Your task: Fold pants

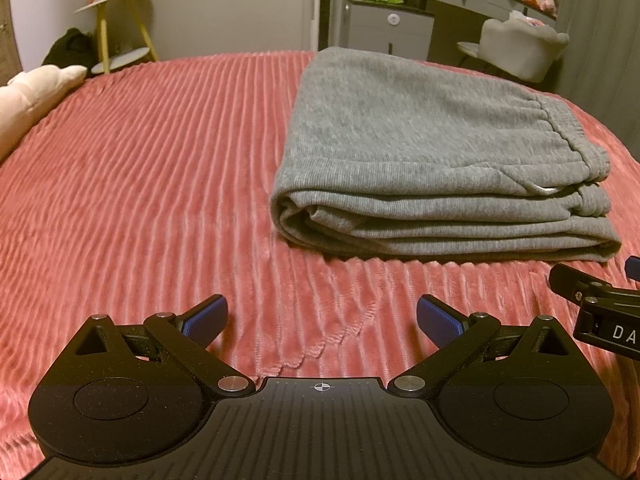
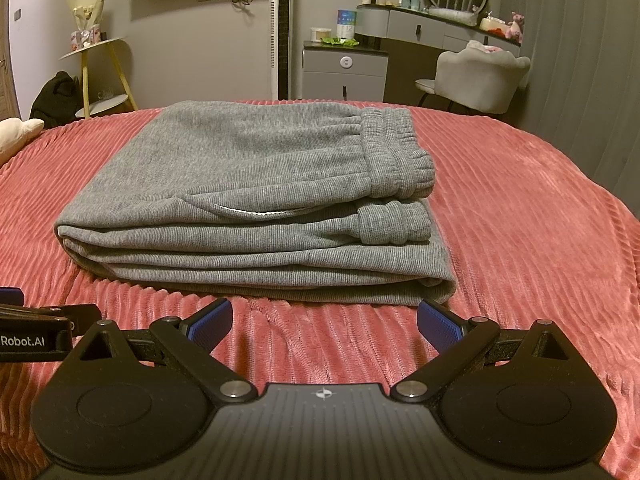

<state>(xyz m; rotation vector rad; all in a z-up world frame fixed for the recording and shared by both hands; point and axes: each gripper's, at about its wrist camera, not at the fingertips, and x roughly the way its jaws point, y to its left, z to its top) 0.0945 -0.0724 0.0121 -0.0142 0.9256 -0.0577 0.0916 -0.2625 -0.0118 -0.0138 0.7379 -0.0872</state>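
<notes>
Both low, near, facing pants (image 1: pixel 432 152).

Pink ribbed bedspread (image 2: pixel 520 220); pale pillow (image 1: pixel 32 100) at left; yellow-legged side table (image 2: pixel 100 68), grey chair (image 2: pixel 480 80), dresser (image 2: pixel 420 28) behind.

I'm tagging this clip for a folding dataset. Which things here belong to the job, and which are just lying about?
Job:
pants, grey, folded in a stack on the bedspread
left tool, open
right tool, open

Lying about:
pillow
side table
chair
dresser
</notes>
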